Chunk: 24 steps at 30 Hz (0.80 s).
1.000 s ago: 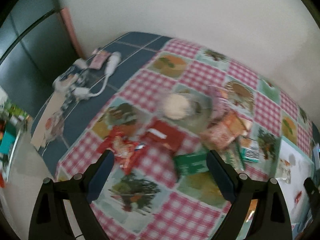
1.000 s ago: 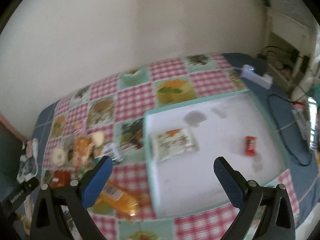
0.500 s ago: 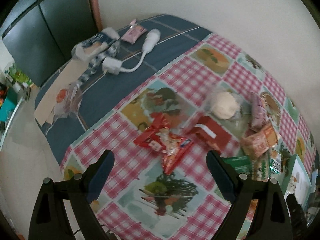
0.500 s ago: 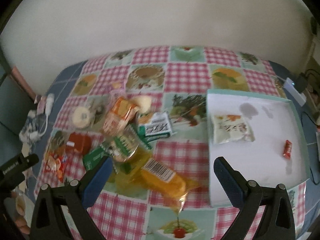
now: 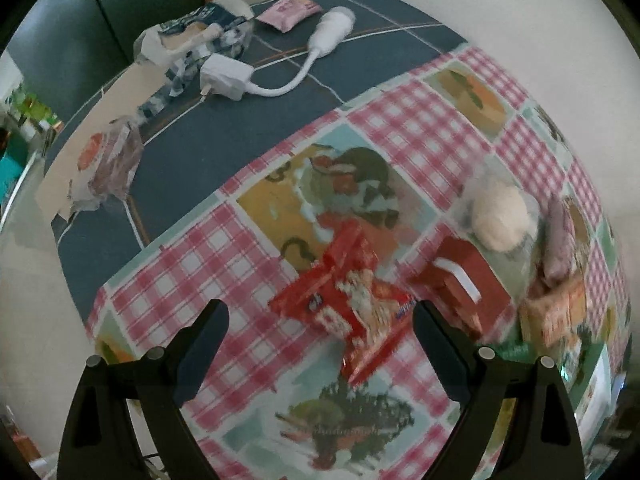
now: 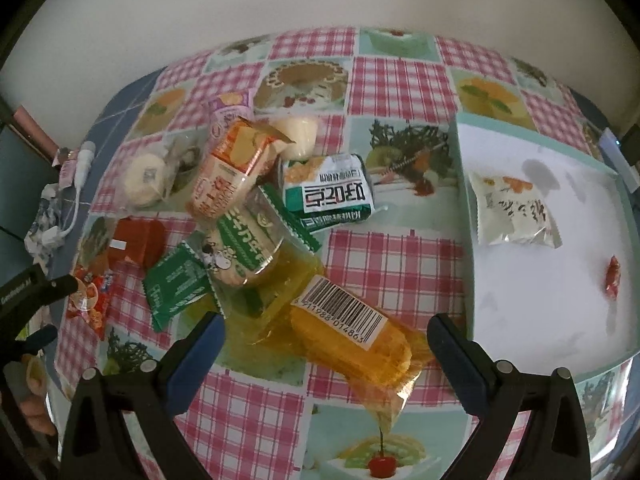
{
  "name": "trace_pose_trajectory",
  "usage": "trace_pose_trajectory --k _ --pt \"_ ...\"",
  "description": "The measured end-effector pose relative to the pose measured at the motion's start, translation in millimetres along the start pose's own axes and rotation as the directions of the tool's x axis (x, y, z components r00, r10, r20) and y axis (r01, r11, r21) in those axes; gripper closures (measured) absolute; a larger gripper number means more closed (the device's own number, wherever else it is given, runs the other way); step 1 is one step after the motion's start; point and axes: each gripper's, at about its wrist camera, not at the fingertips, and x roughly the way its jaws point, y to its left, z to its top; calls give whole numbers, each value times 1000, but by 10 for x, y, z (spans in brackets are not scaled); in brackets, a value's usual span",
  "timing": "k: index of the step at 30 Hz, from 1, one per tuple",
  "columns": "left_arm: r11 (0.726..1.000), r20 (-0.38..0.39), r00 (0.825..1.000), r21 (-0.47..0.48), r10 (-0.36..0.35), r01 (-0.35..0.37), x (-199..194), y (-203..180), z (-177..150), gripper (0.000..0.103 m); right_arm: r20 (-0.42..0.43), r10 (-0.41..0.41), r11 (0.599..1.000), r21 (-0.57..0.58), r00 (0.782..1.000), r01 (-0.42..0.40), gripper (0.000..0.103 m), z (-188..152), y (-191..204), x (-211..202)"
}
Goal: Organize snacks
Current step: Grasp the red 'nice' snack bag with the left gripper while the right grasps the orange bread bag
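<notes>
Two grippers, both spread wide and holding nothing. Left wrist view: we find the left gripper (image 5: 320, 334) poised over the red snack packet (image 5: 352, 308) near the tablecloth's (image 5: 208, 264) left edge, likely our next pick. Right wrist view: the right gripper (image 6: 326, 338) straddles the yellow cake packet (image 6: 352, 340) by the front edge; the white tray (image 6: 532, 300) at the right edge holds two snacks, so we judge sorting barely begun.
</notes>
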Motion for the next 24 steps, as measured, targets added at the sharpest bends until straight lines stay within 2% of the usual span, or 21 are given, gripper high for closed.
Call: trace_pose_trajectory --k 6,13,15,17,20,24 --pt "1000 -14 1000 -30 5 -5 210 27 87 10 -33 1 1000 13 999 0 1 43 -15 124" --pt "1000 -35 999 4 22 -22 422 -64 83 11 -66 -6 1000 8 998 7 1 45 -5 230" --pt "999 -38 999 20 32 -31 458 -95 68 17 -76 -2 1000 8 997 3 1 40 3 252" --pt "998 -27 998 44 55 -53 468 -121 34 29 -84 3 1000 8 996 -3 1 29 14 267" --pt "996 -16 998 67 63 -62 465 -185 20 41 -94 6 1000 1 996 -6 2 0 48 302" --pt "991 -20 997 115 71 -68 424 -337 -6 48 -112 9 1000 -6 994 -9 3 -49 76 335"
